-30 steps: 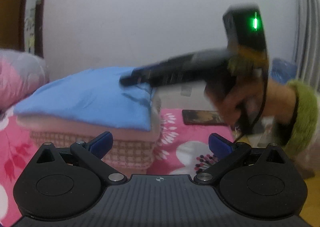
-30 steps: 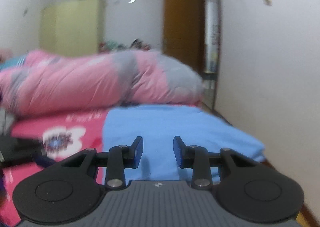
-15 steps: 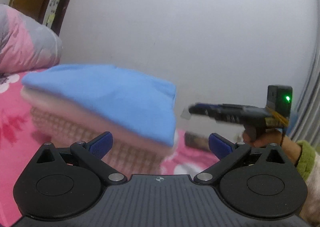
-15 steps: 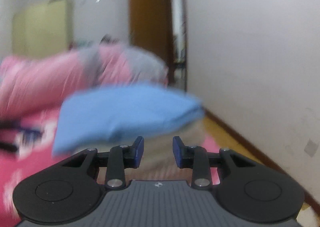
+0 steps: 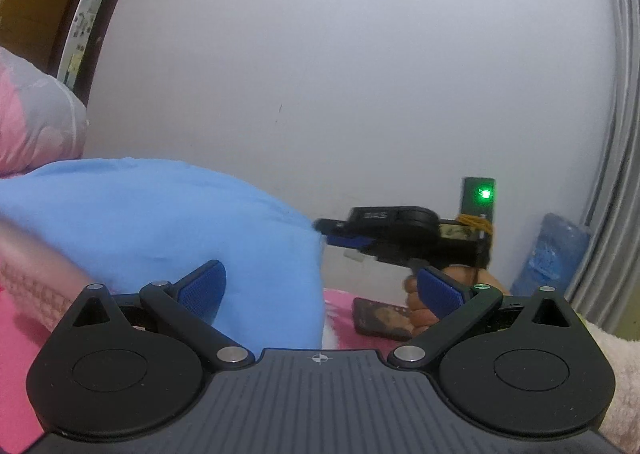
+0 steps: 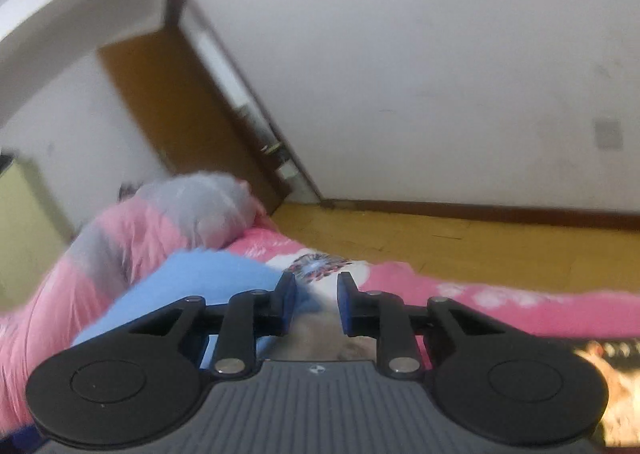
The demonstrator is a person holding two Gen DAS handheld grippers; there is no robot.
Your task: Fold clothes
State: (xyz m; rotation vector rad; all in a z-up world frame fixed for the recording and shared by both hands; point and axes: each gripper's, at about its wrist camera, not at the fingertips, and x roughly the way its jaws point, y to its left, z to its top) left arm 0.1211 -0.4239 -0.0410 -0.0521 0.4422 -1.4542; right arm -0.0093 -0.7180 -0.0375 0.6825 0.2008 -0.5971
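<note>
A folded light-blue garment (image 5: 152, 221) lies on top of a stack of folded pinkish clothes (image 5: 36, 270) on the pink floral bed. My left gripper (image 5: 320, 290) is open wide and empty, close to the stack's near side. The right gripper (image 5: 340, 232) shows in the left wrist view at the stack's right edge, level with the blue garment. In the right wrist view my right gripper (image 6: 316, 294) has its jaws partly open with nothing between them; the blue garment (image 6: 200, 286) sits to its left, and beige fabric (image 6: 320, 338) lies just below the fingers.
A rolled pink and grey quilt (image 6: 140, 230) lies behind the stack. A dark phone (image 5: 380, 318) rests on the bedsheet (image 6: 460, 302) to the right. A white wall (image 5: 360, 93), a brown door (image 6: 180, 113) and yellow wooden floor (image 6: 480, 246) lie beyond the bed.
Both grippers have come lower and closer to the stack. The right gripper has swung from above the blue garment down to its right edge and now faces the floor and wall.
</note>
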